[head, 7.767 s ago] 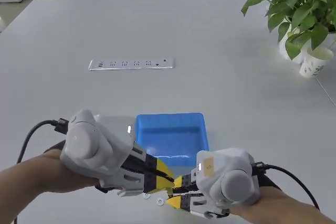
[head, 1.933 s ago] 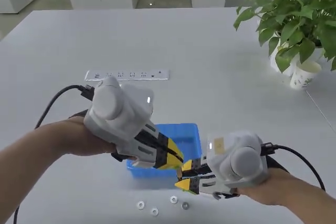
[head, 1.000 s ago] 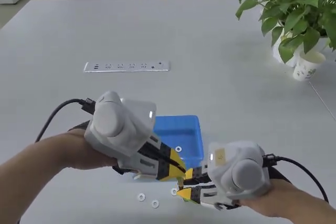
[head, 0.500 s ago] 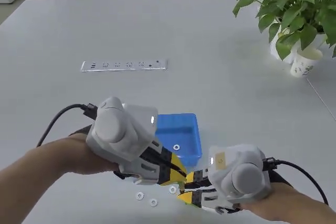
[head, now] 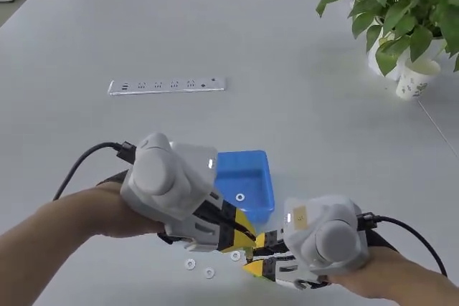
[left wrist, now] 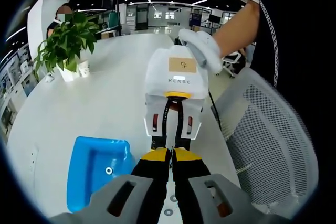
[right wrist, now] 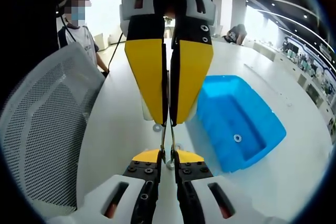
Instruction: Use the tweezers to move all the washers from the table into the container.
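Container (head: 244,170) holds 1 washer (head: 239,197); other washers (head: 209,273) on table (head: 287,69) nr it.

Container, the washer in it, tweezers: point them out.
container (head: 242,171), head view, bare floor
washer (head: 239,197), head view, its ring
tweezers (right wrist: 166,137), right gripper view, thin blades

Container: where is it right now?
In the head view the container sits at lower centre, just beyond the left tool, with one washer inside; loose washers lie on its near side.

Table (head: 301,69) lies open beyond the container (head: 240,170) — power strip (head: 166,85) and plant (head: 401,5) stand well apart.
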A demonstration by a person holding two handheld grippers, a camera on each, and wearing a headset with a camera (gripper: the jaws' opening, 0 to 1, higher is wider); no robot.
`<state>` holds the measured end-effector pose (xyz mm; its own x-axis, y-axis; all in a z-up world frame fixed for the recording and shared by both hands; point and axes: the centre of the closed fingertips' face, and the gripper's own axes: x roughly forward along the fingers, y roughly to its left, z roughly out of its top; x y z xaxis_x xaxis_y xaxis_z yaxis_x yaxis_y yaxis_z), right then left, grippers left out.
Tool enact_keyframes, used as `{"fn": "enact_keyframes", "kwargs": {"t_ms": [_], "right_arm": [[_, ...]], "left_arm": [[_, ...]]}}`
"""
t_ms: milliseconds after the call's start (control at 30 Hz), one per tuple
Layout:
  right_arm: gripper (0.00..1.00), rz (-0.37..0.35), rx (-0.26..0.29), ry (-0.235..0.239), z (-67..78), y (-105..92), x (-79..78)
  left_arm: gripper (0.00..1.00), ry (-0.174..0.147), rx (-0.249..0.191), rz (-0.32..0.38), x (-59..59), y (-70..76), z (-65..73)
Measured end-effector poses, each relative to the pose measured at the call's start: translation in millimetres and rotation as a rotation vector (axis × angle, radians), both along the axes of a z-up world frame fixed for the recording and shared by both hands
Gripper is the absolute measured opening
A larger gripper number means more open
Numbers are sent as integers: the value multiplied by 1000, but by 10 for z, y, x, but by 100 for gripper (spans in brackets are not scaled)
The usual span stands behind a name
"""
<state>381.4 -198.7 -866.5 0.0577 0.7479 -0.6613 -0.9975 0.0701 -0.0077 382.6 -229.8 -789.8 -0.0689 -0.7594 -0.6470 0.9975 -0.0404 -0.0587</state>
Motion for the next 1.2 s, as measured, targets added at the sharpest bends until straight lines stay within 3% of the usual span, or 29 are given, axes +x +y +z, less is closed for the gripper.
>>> {"fn": "enact_keyframes", "kwargs": {"t_ms": [1200], "right_arm": [[11, -7, 8, 12, -74, -17, 12]], "left_arm": [[5, 17, 4, -8, 17, -40, -54]]}}
